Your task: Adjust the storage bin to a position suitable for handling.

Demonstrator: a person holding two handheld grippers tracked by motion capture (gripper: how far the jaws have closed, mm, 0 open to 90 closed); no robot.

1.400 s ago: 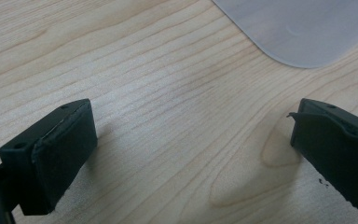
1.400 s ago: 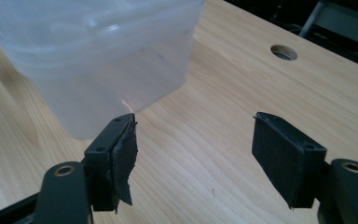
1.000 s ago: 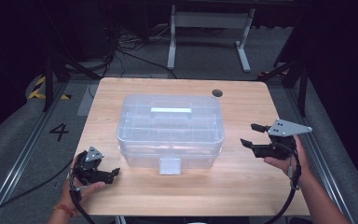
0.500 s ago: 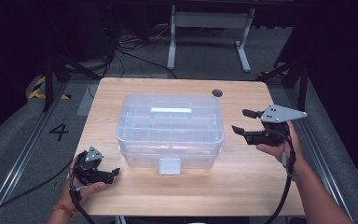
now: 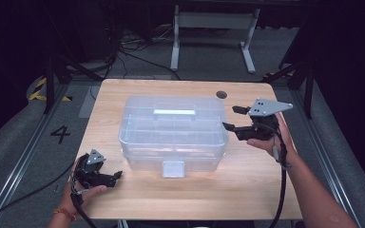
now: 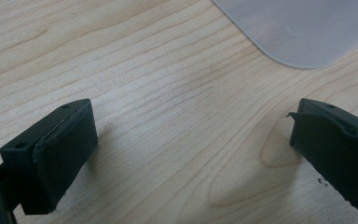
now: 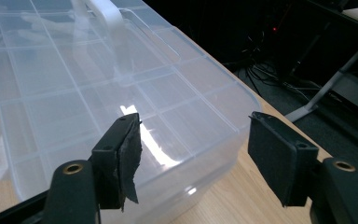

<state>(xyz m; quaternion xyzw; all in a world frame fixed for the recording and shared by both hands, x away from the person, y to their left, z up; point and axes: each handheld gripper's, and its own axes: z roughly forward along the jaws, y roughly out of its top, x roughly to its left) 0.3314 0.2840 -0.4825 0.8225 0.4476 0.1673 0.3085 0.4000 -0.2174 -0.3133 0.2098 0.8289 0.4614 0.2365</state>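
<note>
With the clear plastic organizer box [image 5: 173, 135] mid-desk [image 5: 247, 190], the right gripper [image 5: 233, 118], jaws open and empty at its right end, could shove it sideways, since the left gripper [image 5: 116, 176] rests open near-left.

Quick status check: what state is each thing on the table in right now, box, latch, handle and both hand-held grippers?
Clear plastic box: lid shut, upright on the table.
Front latch: down, looks fastened.
Lid handle: folded flat.
Left hand-held gripper: open, empty, low over the bare table near the box's front left corner.
Right hand-held gripper: open, empty, raised beside the box's right end, jaws pointing at it, not touching.
</note>
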